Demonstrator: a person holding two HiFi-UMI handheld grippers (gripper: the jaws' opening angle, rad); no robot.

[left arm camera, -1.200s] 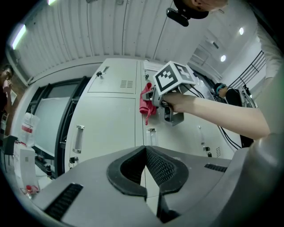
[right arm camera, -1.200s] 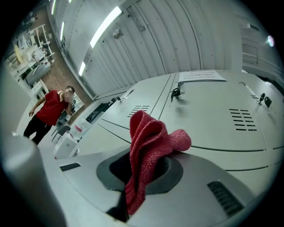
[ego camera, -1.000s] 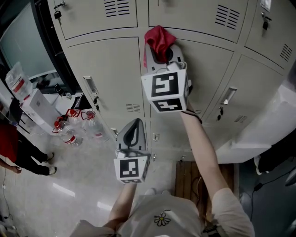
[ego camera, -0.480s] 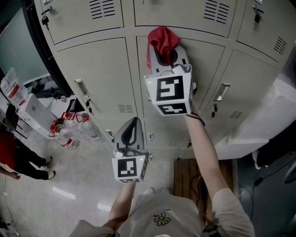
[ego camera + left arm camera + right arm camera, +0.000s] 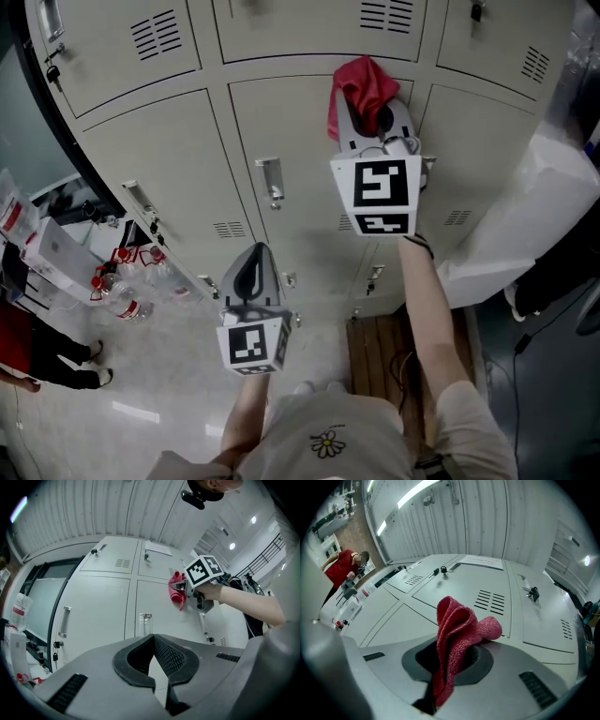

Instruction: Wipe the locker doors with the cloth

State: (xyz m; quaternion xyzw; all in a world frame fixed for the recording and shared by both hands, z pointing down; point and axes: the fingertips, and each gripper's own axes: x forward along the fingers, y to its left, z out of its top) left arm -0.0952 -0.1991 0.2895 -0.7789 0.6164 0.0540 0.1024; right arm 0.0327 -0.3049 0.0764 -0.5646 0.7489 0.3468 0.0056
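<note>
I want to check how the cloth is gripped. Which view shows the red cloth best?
The right gripper view: the red cloth fills the centre, pinched between the right gripper's jaws, its weave clear. The head view shows it bunched at that gripper's tip by a locker door; the left gripper view shows it small and distant.

Locker room: banks of metal lockers [image 5: 169,178]

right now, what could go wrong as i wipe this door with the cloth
The cloth is bunched between the jaws of the right gripper, so little fabric meets the locker door; the hard tips might scrape it. A sideways sweep could snag the keys hanging from a lock.
</note>
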